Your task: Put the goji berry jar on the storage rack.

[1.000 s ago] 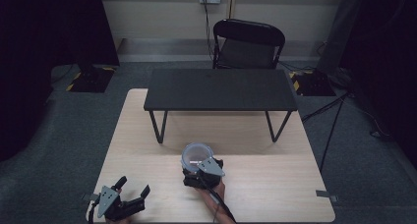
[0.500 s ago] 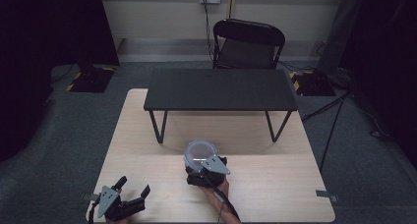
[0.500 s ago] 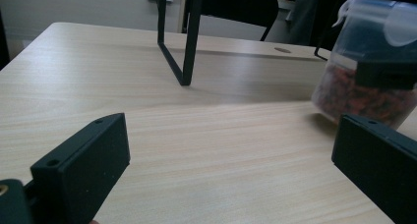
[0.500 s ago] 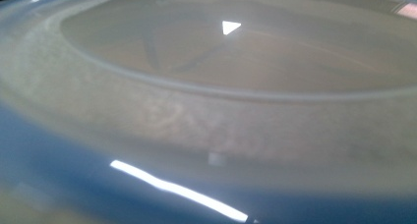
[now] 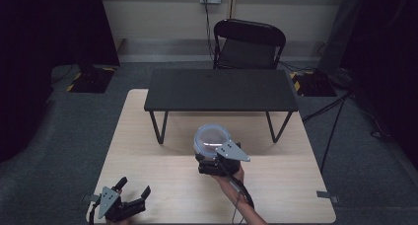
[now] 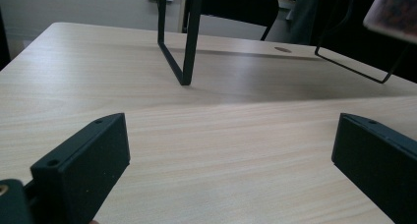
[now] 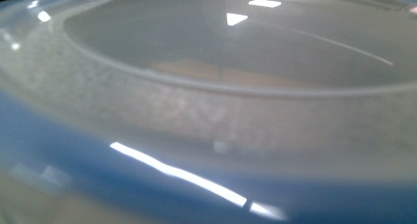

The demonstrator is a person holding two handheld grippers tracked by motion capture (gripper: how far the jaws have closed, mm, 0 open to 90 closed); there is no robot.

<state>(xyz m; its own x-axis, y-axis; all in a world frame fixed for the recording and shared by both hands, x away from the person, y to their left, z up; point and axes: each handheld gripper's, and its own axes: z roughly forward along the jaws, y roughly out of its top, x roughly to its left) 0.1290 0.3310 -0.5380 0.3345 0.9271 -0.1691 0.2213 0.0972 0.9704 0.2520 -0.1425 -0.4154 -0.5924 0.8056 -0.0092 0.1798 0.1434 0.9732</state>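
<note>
A round container [image 5: 213, 138] with a translucent lid and a bluish rim is held above the light wooden table [image 5: 148, 136], just in front of the black stand. My right gripper [image 5: 213, 155] is shut on its near side, with the grey plate on top and a hand behind it. The right gripper view looks closely across the container's lid [image 7: 221, 86], and its jaws are hidden. The container's edge [image 6: 393, 13] hangs at the top right of the left gripper view. My left gripper [image 5: 133, 188] rests open at the table's front left corner, with bare wood between its fingers [image 6: 83, 160].
A low black stand [image 5: 221, 89] on thin metal legs spans the far half of the table. A black folding chair [image 5: 249, 45] stands behind it on the grey carpet. Cables run along the floor at the right. Tape tabs [image 5: 328, 195] mark the table's front edges.
My right gripper has carried the container a little to the right and farther from the person, toward the black stand. The left gripper has not moved.
</note>
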